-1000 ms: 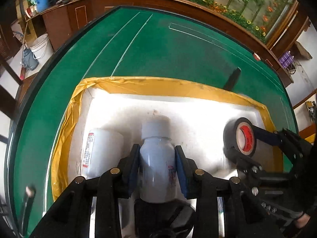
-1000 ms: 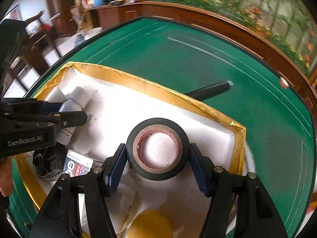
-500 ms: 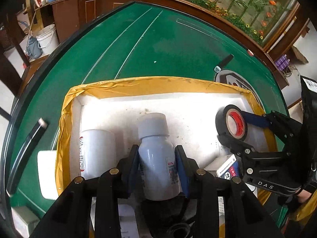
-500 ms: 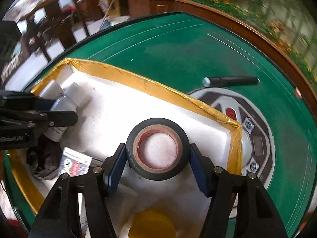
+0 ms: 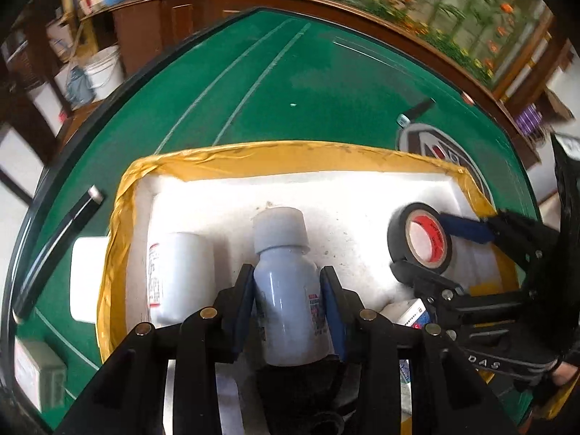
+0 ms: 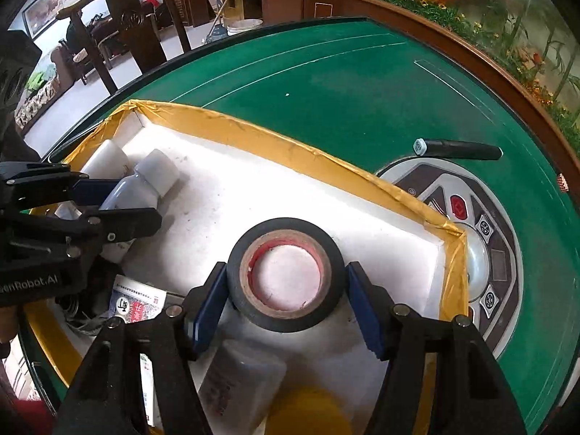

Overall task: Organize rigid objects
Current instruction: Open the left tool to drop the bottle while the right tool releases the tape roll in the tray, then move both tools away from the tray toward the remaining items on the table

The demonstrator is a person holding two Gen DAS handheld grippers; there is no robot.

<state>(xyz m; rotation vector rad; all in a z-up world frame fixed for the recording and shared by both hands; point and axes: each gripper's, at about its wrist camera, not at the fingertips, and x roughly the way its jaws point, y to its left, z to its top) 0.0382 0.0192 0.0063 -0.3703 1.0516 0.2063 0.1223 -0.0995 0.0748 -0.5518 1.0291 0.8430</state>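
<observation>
Over the tray, left wrist view:
Left hold: left gripper (image 5: 288,291), blue pads pressed on both sides of the pale grey plastic bottle with a white cap (image 5: 286,290), carried above the white foam tray edged in yellow tape (image 5: 253,157).
Left risk: the smooth round bottle, I judge, could slide out cap-first, since the pads hold only its lower body and the gripper tips steeply down.
Left count: two bottles, the held one and a white labelled bottle (image 5: 174,272) lying in the tray just beside it; one small printed carton (image 5: 411,313); one black pen (image 5: 54,250) on the green table (image 5: 290,83); one white block (image 5: 85,279) outside the tray's wall.

Over the tray, right wrist view:
Right hold: right gripper (image 6: 286,301), fingers clamped on the outer rim of the black roll of electrical tape with a red core (image 6: 286,273), above the tray's bare floor.
Right risk: the two grippers are near each other, so a sideways move could knock them together; the roll may also twist between the pads.
Right count: one tape roll; one yellow round lid (image 6: 308,413); one clear plastic box (image 6: 243,380); one black marker (image 6: 458,149) on the table.
</observation>
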